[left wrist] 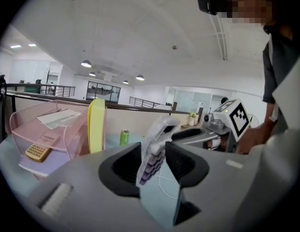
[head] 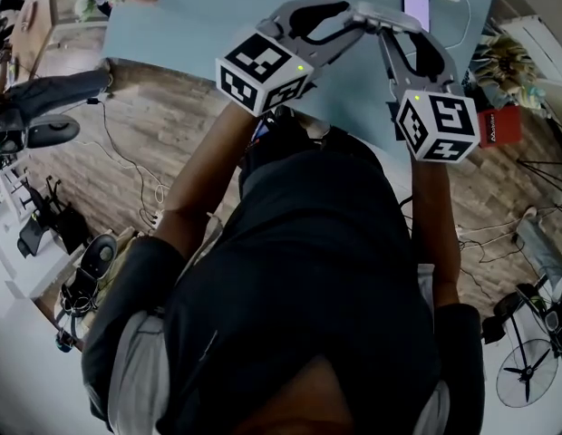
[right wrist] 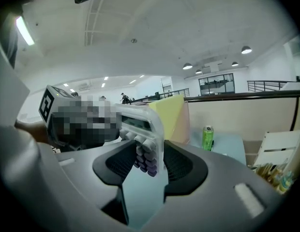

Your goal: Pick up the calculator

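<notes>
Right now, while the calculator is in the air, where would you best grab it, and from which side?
Its opposite ends, one gripper from each side. The calculator is a slim flat slab, so the left gripper and right gripper each close across its thickness, keys on one pad, back on the other.

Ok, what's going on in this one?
A person holds a gripper in each hand, and both are clamped on the same calculator. The left gripper pinches one end and the right gripper the other, keys facing sideways between the pads. The calculator is up in the air above the light-blue table, clear of its surface. A phone lies on the table beyond it.
</notes>
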Available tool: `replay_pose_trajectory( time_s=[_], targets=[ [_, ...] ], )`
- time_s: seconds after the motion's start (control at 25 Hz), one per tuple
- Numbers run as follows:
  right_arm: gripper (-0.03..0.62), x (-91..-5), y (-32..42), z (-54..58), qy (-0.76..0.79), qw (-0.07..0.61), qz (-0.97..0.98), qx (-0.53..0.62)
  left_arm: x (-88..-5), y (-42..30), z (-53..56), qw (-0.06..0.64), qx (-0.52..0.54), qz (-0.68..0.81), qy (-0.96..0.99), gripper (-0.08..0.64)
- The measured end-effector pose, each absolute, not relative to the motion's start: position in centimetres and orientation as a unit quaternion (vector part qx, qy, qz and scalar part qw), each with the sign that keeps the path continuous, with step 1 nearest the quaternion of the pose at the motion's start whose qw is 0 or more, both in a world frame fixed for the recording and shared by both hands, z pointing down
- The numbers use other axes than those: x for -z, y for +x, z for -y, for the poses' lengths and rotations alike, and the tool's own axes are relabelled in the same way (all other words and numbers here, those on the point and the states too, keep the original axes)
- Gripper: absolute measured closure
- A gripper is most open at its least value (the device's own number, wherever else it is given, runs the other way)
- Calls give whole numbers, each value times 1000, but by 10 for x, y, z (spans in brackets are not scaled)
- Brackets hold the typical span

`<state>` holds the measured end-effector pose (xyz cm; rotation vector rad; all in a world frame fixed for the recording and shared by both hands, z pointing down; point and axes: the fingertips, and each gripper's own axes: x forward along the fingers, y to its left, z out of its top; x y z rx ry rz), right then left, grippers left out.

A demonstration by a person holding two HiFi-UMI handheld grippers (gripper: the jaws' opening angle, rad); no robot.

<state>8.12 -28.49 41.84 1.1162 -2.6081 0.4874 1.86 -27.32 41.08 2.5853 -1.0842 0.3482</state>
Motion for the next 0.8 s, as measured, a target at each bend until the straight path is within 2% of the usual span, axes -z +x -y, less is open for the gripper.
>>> replay_pose_trajectory(
  time_s=[0.8],
  targets=[
    [416,-351,87,314,391,101,906,-128,-343,24,301,107,-83,379,916,353]
  ],
)
